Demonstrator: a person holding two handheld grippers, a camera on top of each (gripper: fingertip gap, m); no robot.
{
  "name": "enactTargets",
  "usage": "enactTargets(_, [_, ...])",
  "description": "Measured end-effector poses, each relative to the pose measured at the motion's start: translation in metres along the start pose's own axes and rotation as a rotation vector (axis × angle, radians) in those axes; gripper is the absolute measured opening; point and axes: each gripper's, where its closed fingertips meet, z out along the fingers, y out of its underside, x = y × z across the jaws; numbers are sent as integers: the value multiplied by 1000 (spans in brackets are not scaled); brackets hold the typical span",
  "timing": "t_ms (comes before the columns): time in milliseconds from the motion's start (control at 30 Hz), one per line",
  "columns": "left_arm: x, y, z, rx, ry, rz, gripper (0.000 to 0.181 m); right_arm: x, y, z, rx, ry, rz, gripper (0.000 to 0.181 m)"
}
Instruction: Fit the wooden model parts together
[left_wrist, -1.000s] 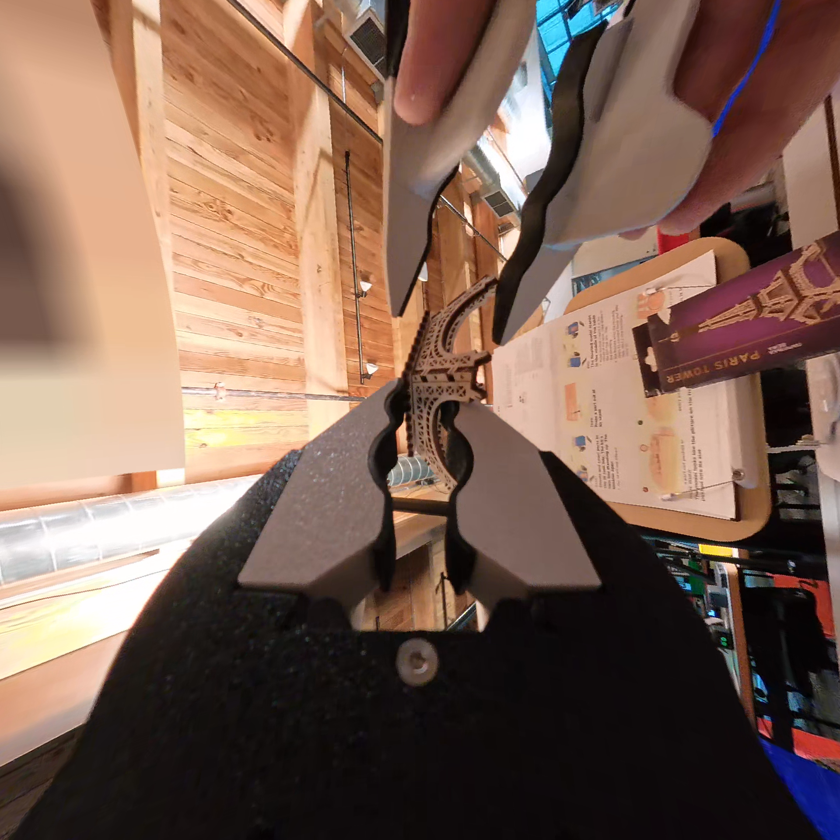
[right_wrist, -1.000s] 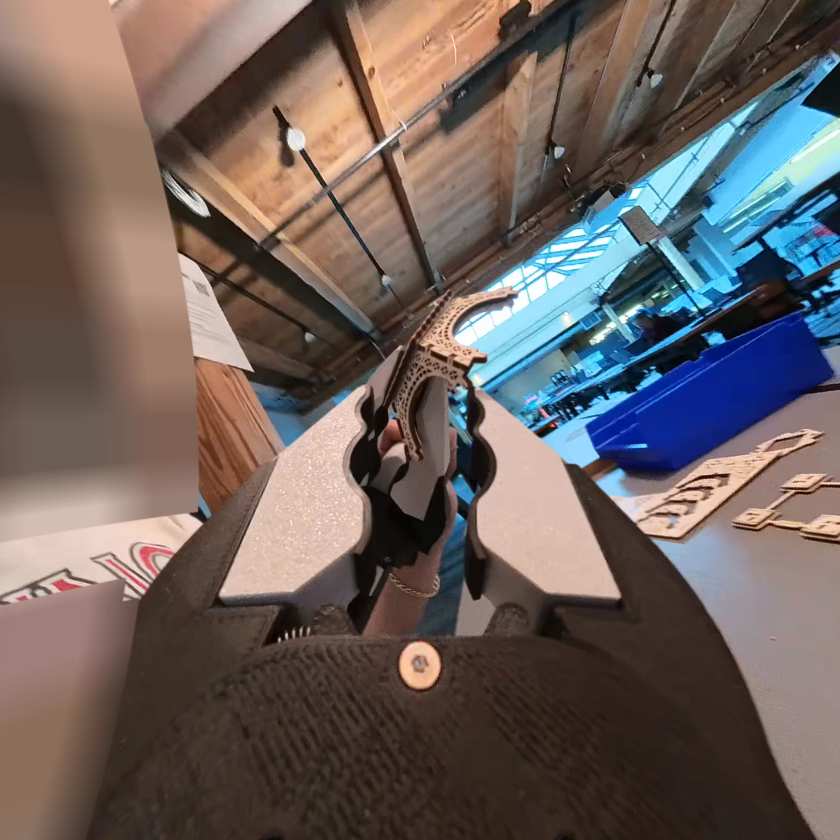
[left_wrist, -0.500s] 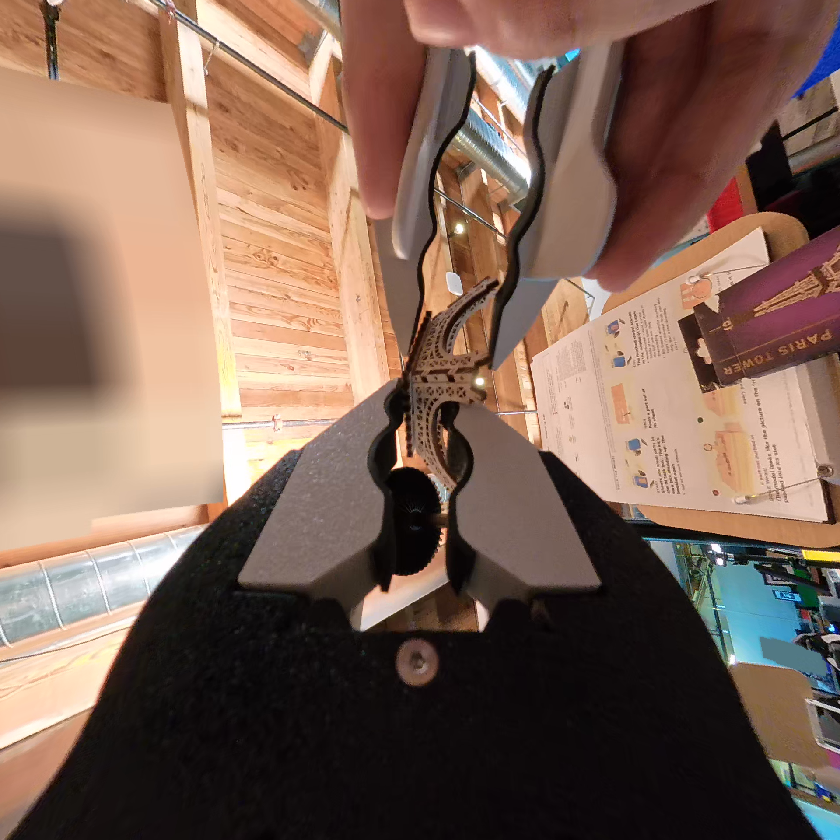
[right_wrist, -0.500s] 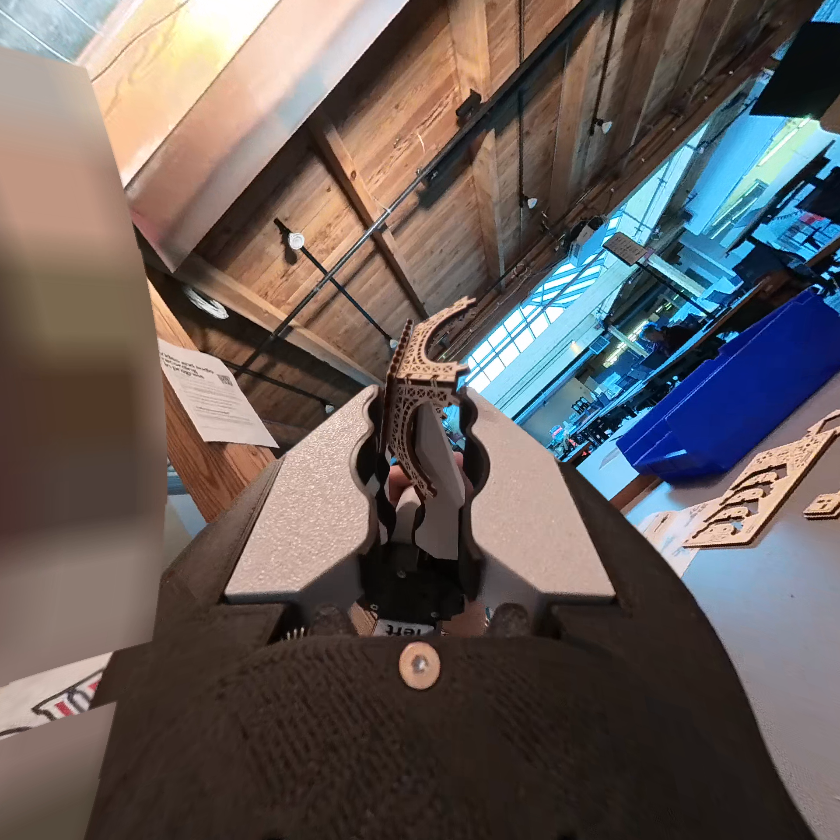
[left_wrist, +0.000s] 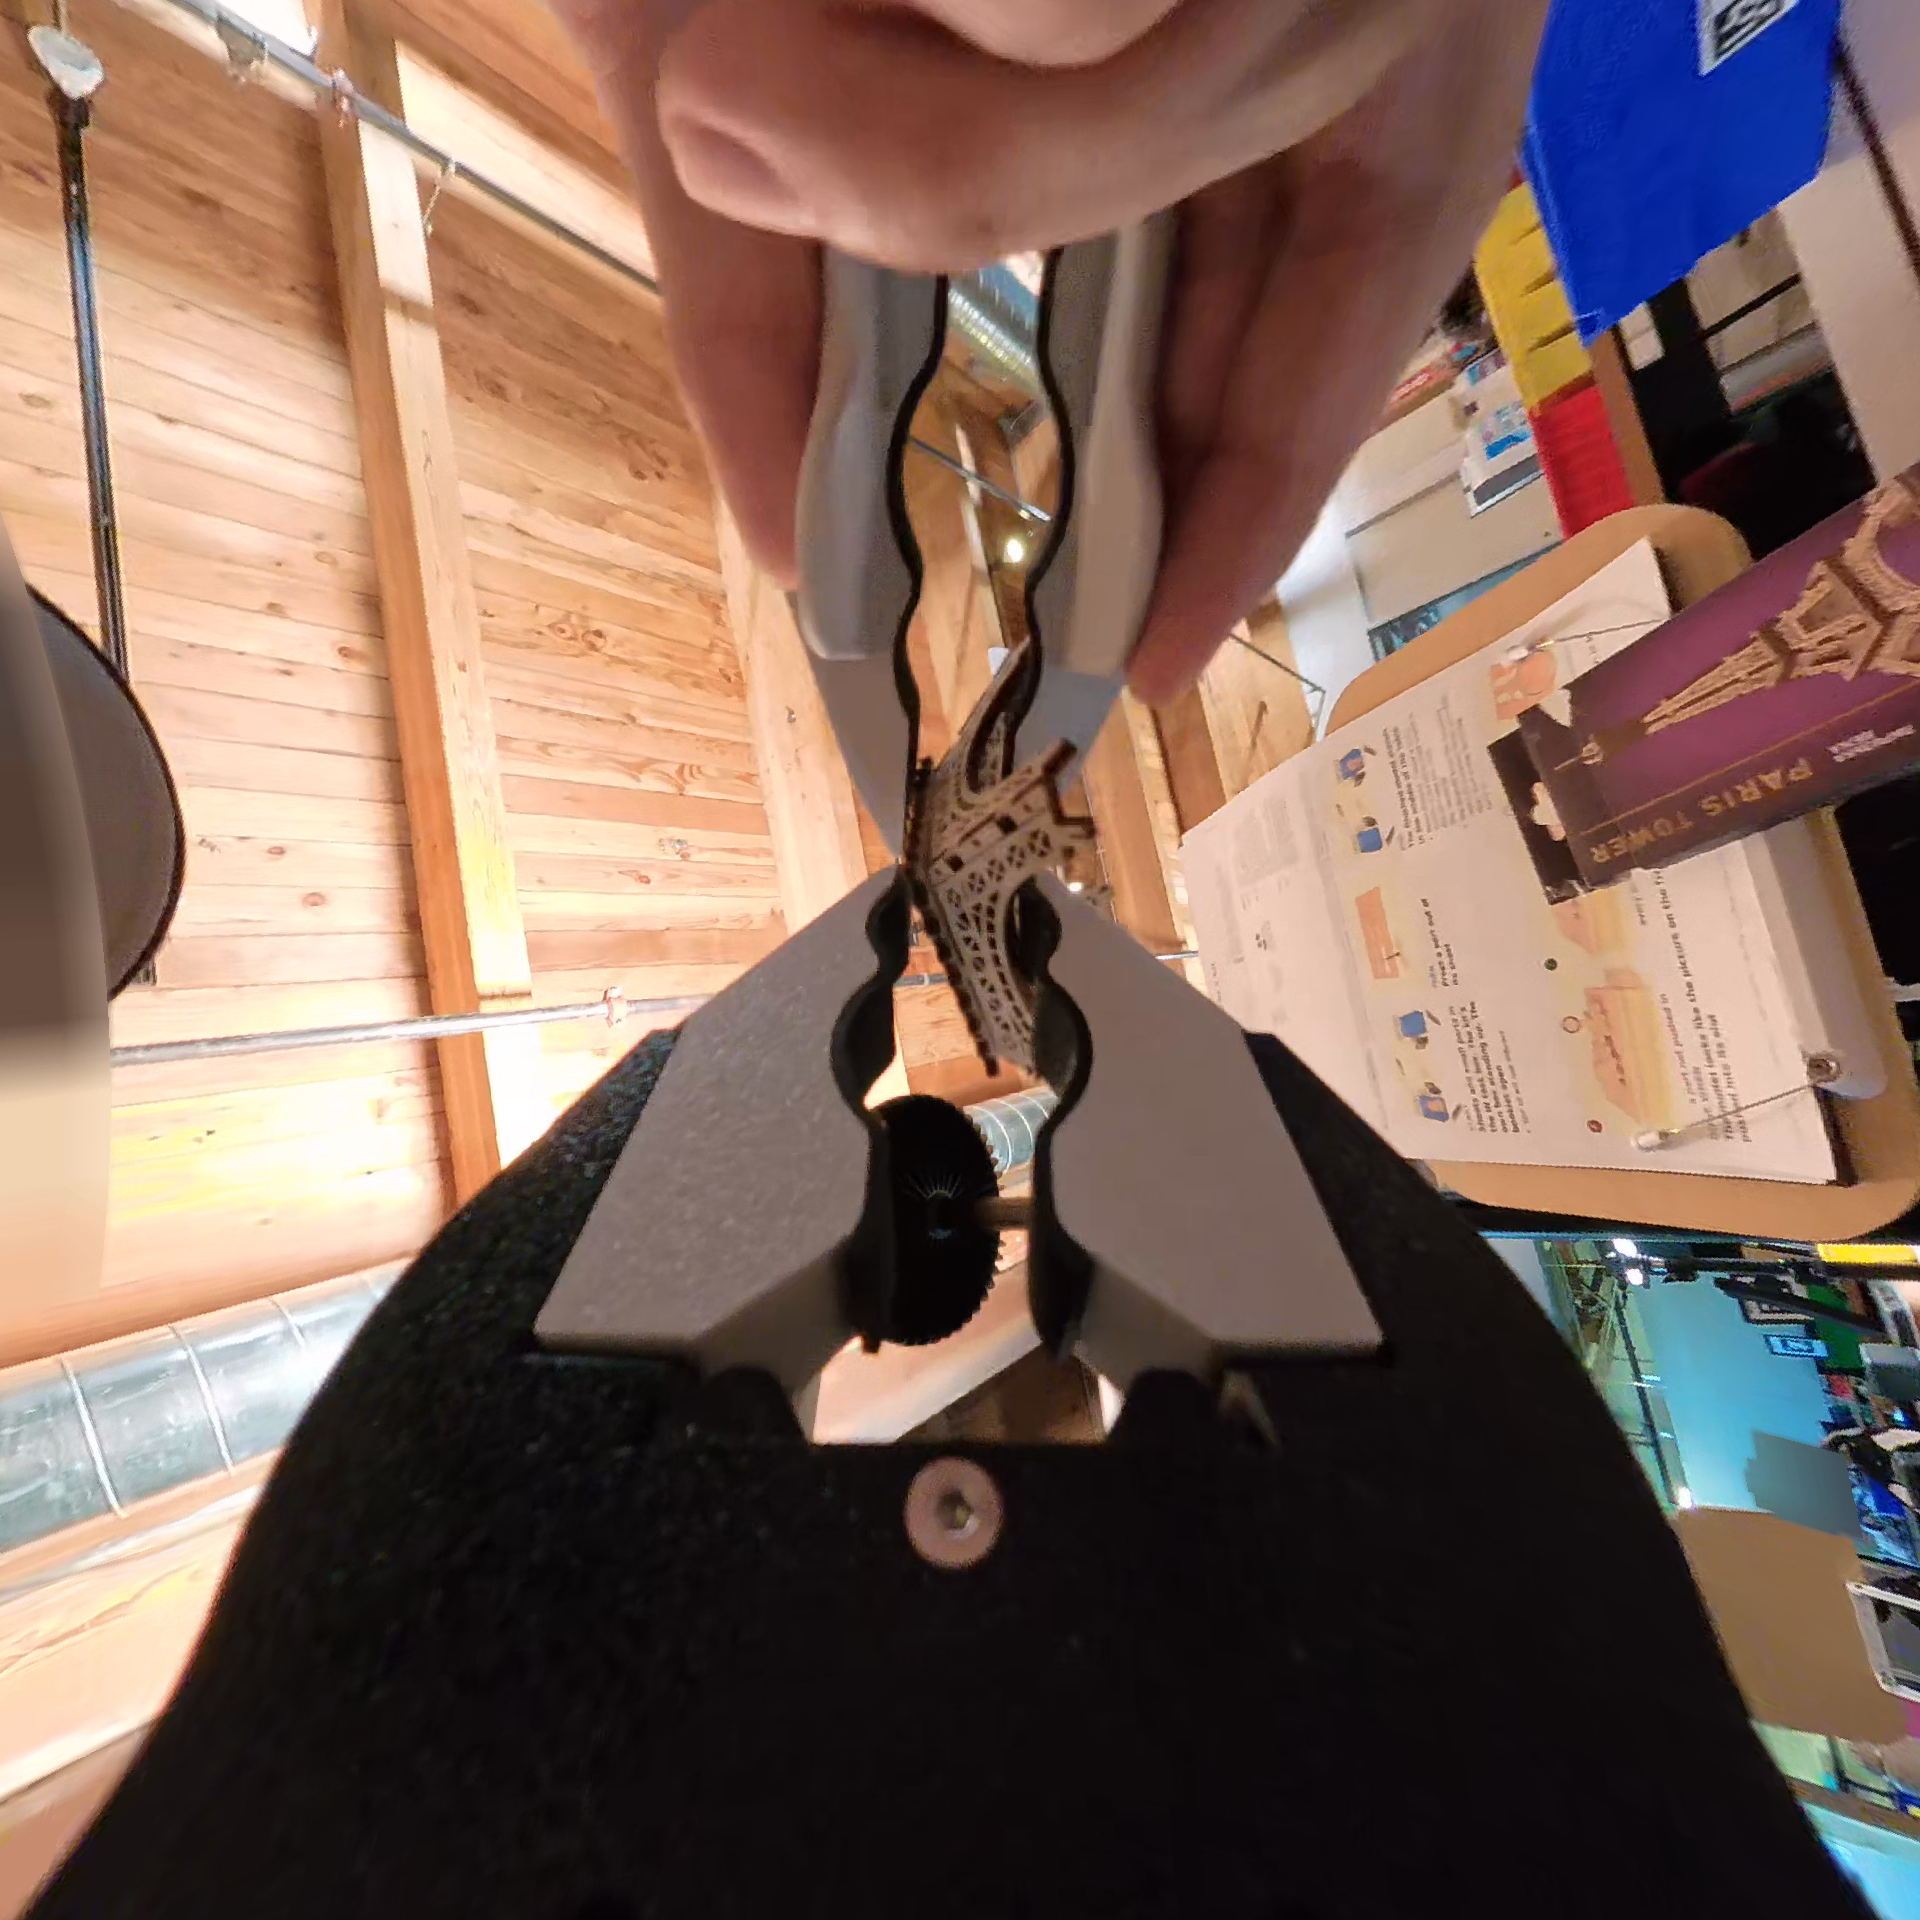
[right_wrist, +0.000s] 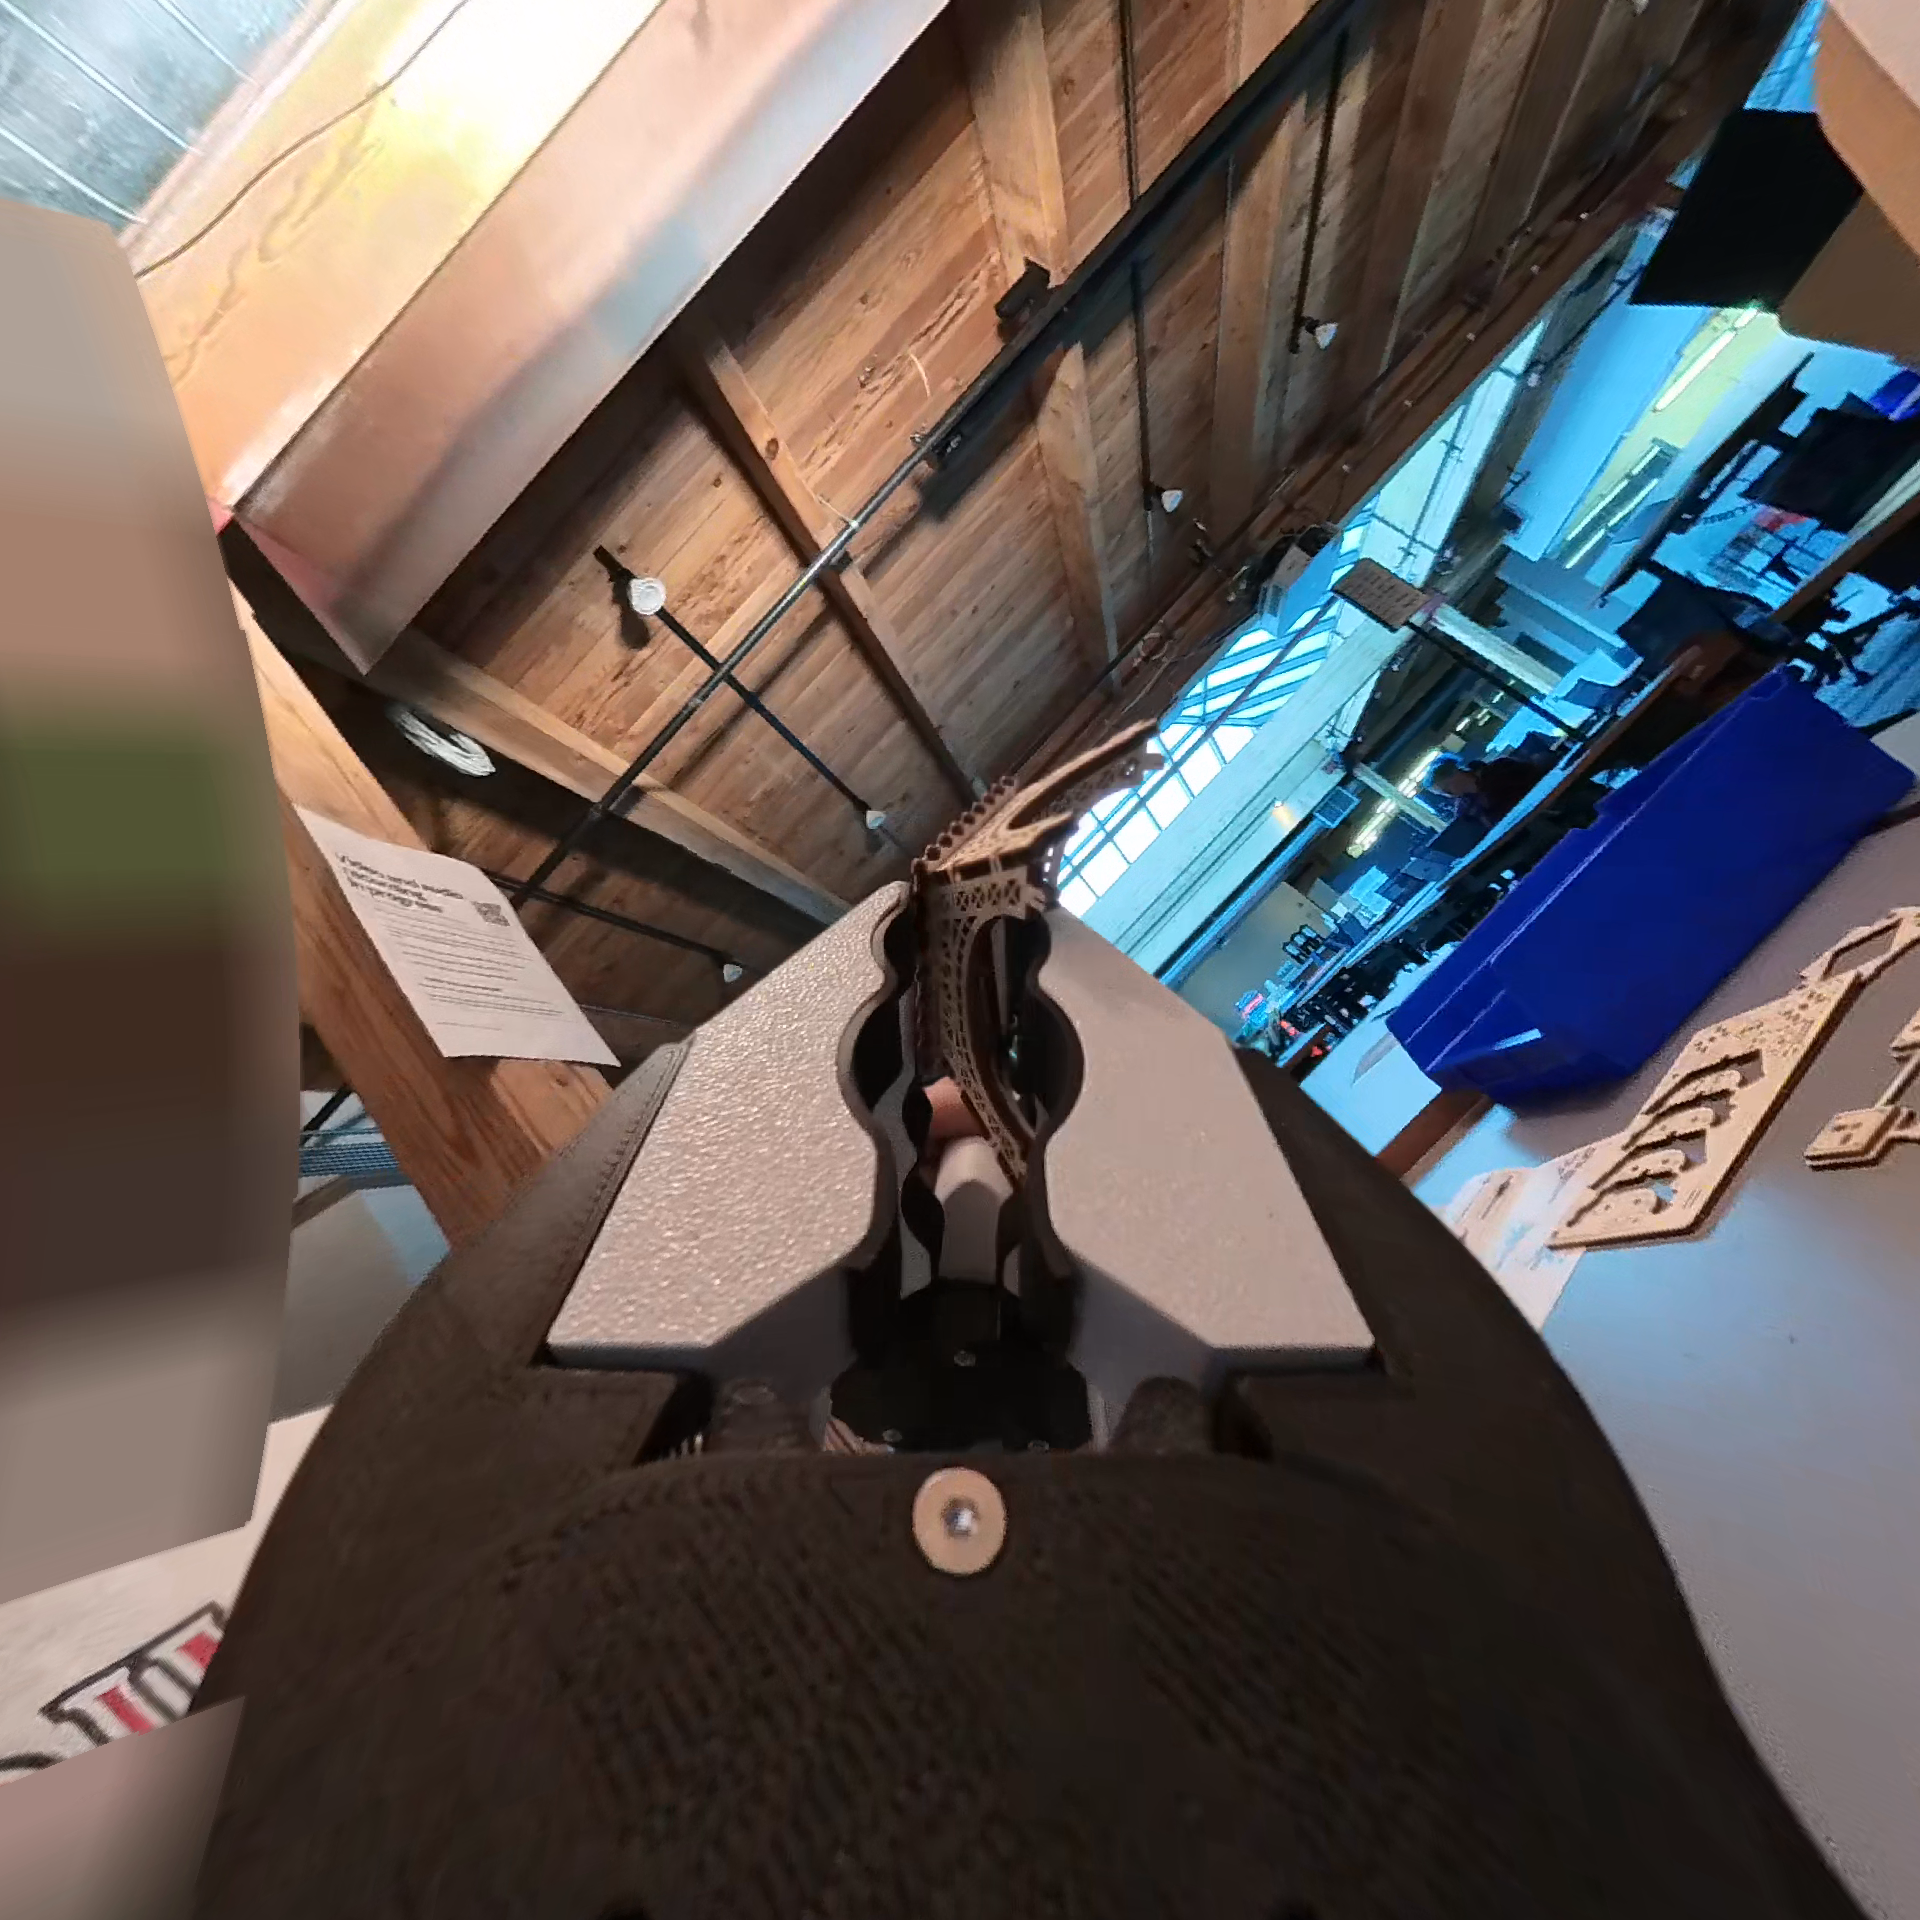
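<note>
A small brown lattice wooden model part (left_wrist: 987, 862), made of joined pieces with an arched top, is held up in the air. My left gripper (left_wrist: 966, 894) is shut on its lower end. My right gripper (left_wrist: 987, 769), held by a hand (left_wrist: 1039, 156), comes down from above, and its two fingers pinch the part's upper end. In the right wrist view the right gripper (right_wrist: 971, 914) is closed around the part (right_wrist: 977, 935), and a grey finger of the left gripper (right_wrist: 966, 1195) shows between its jaws.
A clipboard with an instruction sheet (left_wrist: 1507, 935) and a purple box (left_wrist: 1745, 748) stand to the right. A blue bin (right_wrist: 1662, 904) and flat wooden part sheets (right_wrist: 1683, 1112) lie on the grey table (right_wrist: 1714, 1455). A wooden post with a paper notice (right_wrist: 457, 956) is on the left. Less than 4 cm separates the two grippers' tips.
My right gripper has moved down onto the wooden part and its fingers have narrowed around the upper end. The left gripper has kept its hold; both views have tilted.
</note>
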Motion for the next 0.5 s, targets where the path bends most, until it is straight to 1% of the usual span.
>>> enactTargets(100, [0, 1, 0, -9, 11, -36, 16, 1, 0, 0, 10, 4, 11, 14])
enactTargets(200, [2, 1, 2, -13, -2, 8, 17, 4, -1, -1, 28, 0, 58, 13])
enactTargets(300, [-3, 4, 0, -16, -42, 3, 17, 1, -2, -1, 32, -37, 104, 14])
enactTargets(400, [-6, 11, -2, -40, -49, -43, 16, -3, -4, -1, 32, -78, 140, 14])
enactTargets(500, [-10, 12, -2, -43, -63, -46, 15, -7, -1, 0, 8, -113, 151, 14])
